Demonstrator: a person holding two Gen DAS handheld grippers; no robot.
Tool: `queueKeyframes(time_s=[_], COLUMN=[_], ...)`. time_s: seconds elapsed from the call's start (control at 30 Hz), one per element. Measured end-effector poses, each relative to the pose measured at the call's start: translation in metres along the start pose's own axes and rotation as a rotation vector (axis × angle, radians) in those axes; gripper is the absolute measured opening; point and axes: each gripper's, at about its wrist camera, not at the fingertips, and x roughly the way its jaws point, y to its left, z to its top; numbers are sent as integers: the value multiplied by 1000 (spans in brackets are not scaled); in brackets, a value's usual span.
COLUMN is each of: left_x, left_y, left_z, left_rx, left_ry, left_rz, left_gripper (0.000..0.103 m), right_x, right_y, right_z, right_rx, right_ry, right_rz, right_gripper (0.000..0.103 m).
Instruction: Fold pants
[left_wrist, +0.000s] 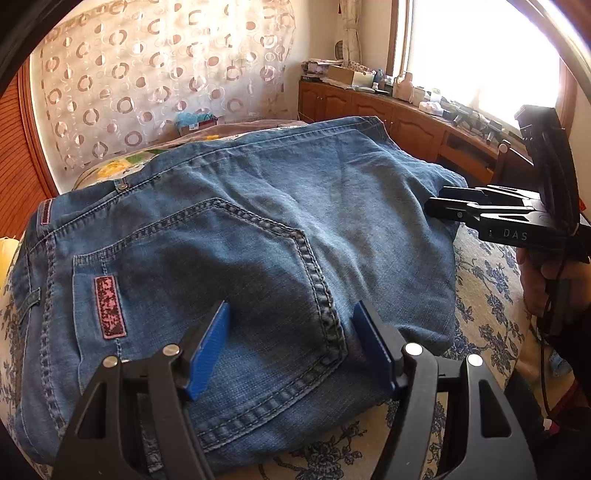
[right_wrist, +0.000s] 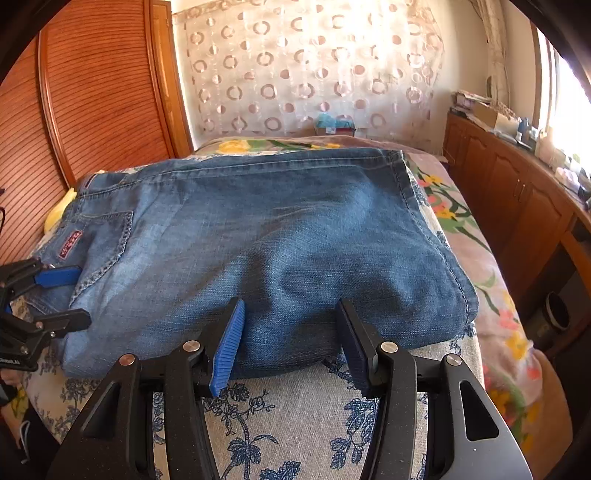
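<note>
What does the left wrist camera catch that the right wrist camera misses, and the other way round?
Only the left wrist view shows the whole back pocket close up, with the left gripper open over it. Only the right wrist view shows the slatted wooden door and the right gripper open at the near edge. Both show the folded jeans on the bed and the circle-patterned curtain.

Two wrist views look low and close across the bed (right_wrist: 295, 406); both share the folded jeans (left_wrist: 240, 229) and circle-patterned curtain (right_wrist: 306, 74).
</note>
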Motion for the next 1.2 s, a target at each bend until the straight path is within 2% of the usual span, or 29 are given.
queueKeyframes(time_s=[0.3,0.53,0.73,0.97,1.2], left_x=[0,-2,-2,-2,-2], left_y=[5,5,3,3,3], left_z=[-5,-9,-9,-8,-8], left_rx=[-17,-21,-25,-28,-30], left_ry=[-10,-14,-14,-13,-15], left_rz=[-5,-3,-5,-9,-11], left_gripper=[69,69,69,69,69], right_x=[-8,-36,-36,-23,-15], right_y=[-6,-42,-71,-89,-93], right_z=[-2,-3,-5,-8,-3], right_rx=[29,113,167,265,296], right_ry=[-15,-28,-10,33,46], right_rz=[-22,-88,-158,-108,-95], right_gripper=[51,51,51,51,51])
